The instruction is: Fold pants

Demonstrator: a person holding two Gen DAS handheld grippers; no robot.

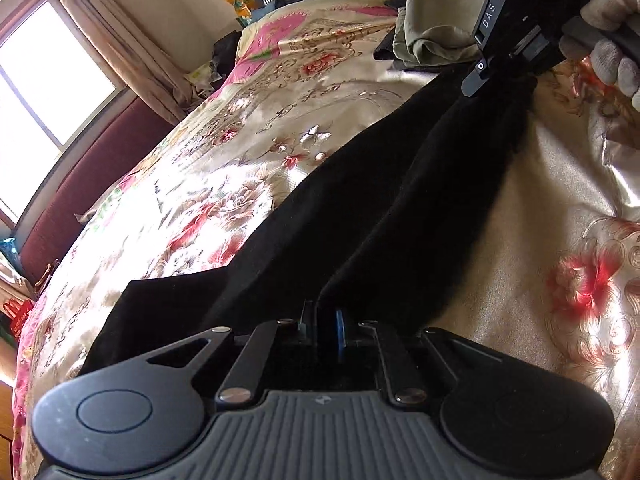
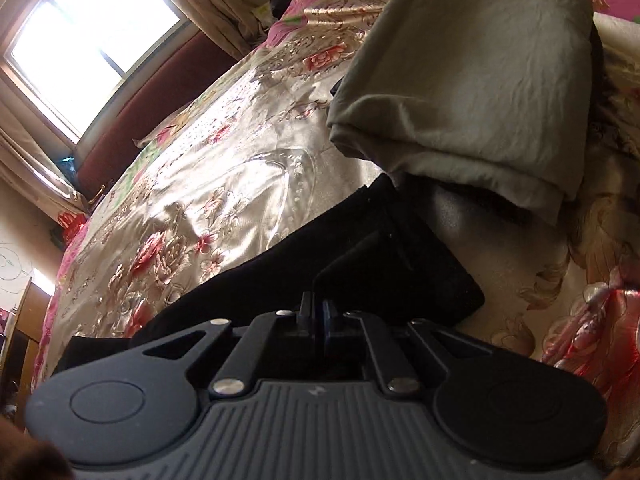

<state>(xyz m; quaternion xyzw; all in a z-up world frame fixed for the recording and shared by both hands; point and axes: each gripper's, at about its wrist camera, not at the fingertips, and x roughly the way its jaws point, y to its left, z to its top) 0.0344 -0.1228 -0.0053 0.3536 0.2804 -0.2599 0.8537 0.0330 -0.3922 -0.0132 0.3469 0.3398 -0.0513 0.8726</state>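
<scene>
I have one pair of black pants (image 1: 340,208) stretched across the floral bedspread (image 1: 224,152), pinched at both ends; my left gripper (image 1: 326,322) is clamped tight on the near end, the cloth bunched right between its closed jaws; my right gripper (image 2: 318,316) is likewise closed on the far end, and from the left camera I see it up at the top right with my gloved hand (image 1: 612,36) around its handle. The pants look already folded lengthwise, the legs lying as one long dark band with a ridge lifted between my two grips; so I judge the first fold done and the cross folds, bringing one end over to the other, not yet made. Just beyond the far end lies a folded olive garment (image 2: 472,80) atop something dark, which I take for finished work, though I cannot tell what is beneath. By count: one pair of pants in hand, one olive piece set aside, two grippers, one bedspread, one window (image 2: 96,24) with curtains.
</scene>
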